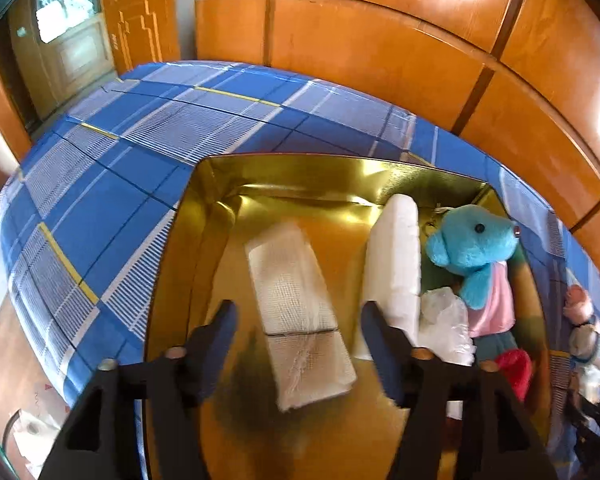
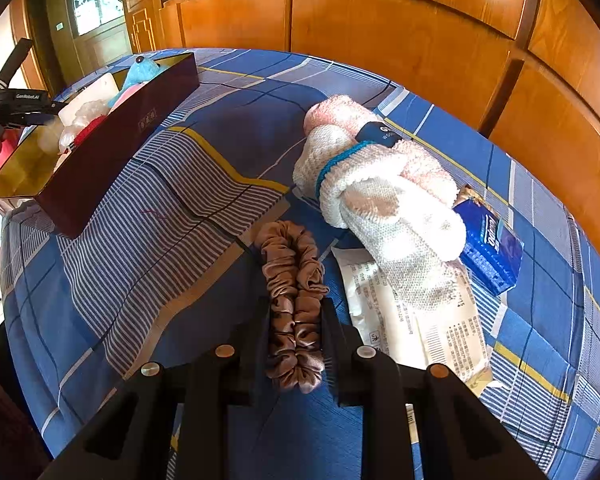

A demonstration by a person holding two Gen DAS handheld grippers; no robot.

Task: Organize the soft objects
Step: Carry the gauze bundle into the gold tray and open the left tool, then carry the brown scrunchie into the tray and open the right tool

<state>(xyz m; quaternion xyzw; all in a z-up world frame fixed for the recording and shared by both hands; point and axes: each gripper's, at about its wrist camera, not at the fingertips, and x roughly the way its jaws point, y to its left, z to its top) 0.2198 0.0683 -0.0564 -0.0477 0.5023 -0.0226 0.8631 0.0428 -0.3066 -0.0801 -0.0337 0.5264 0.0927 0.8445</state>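
Note:
In the left wrist view my left gripper hangs open over a gold-lined box. A white gauze pack lies loose between its fingers, touched by neither pad. Further right in the box are an upright white pad, a blue plush bear, a crumpled plastic bag and something red. In the right wrist view my right gripper is shut on a brown satin scrunchie that rests on the bed. The box's dark red wall is at the far left.
The bed has a blue plaid sheet. Right of the scrunchie lie a bundle of white knit and pink fluffy gloves, a blue tissue pack and a printed white packet. Wooden wardrobe panels stand behind the bed.

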